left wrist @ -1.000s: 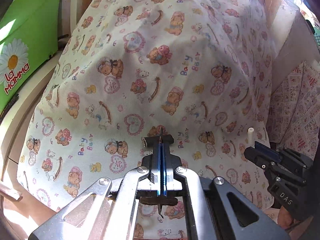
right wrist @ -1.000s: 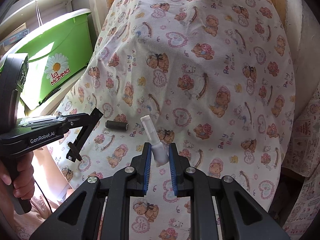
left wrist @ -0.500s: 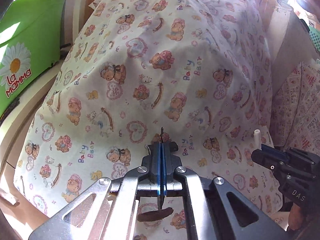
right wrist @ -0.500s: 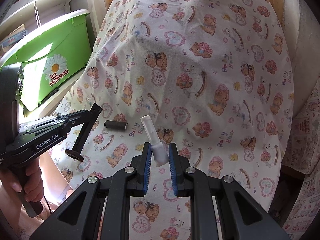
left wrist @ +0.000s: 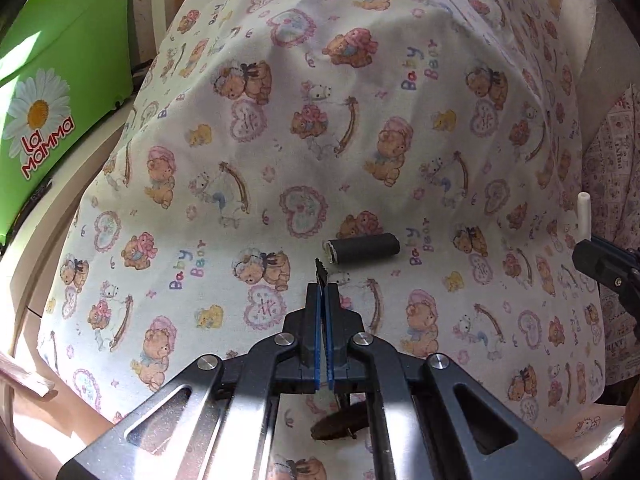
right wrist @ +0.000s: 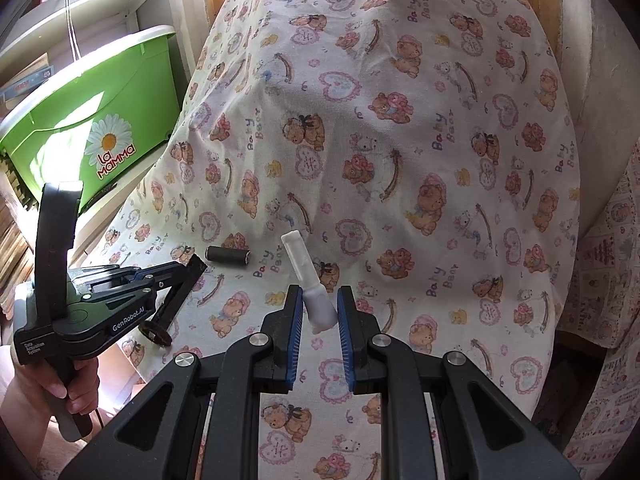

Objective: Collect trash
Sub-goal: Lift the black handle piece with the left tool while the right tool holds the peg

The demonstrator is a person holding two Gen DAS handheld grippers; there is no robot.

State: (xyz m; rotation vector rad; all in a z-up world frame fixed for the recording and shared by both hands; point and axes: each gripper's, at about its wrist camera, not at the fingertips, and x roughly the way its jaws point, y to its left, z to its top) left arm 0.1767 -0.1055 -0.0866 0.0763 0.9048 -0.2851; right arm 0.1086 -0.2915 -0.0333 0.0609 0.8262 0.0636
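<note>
A dark cylinder (left wrist: 362, 248) with a pale end lies on the teddy-bear cloth (left wrist: 360, 140); the right wrist view shows the cylinder (right wrist: 228, 256) too. My left gripper (left wrist: 322, 292) hangs just short of it and to its left. It is shut on a thin dark scrap (left wrist: 321, 272) with a toothed top edge, whose brown lower end (left wrist: 340, 426) hangs below the fingers. From the right wrist view, the left gripper (right wrist: 192, 270) is low over the cloth. My right gripper (right wrist: 318, 312) is shut on a white plastic tube (right wrist: 316, 304) that sticks up and to the left.
A green bin (left wrist: 60, 80) with a daisy label stands left of the cloth, under white shelves (right wrist: 100, 8). Another patterned cloth (left wrist: 612, 184) hangs at the right. A person's hand (right wrist: 60, 388) holds the left gripper's handle. The right gripper (left wrist: 608, 268) reaches in at the right edge.
My left gripper has sunk toward the cloth and tipped down, so the dark cylinder now shows just ahead of its tips. The right gripper and its white tube have stayed still.
</note>
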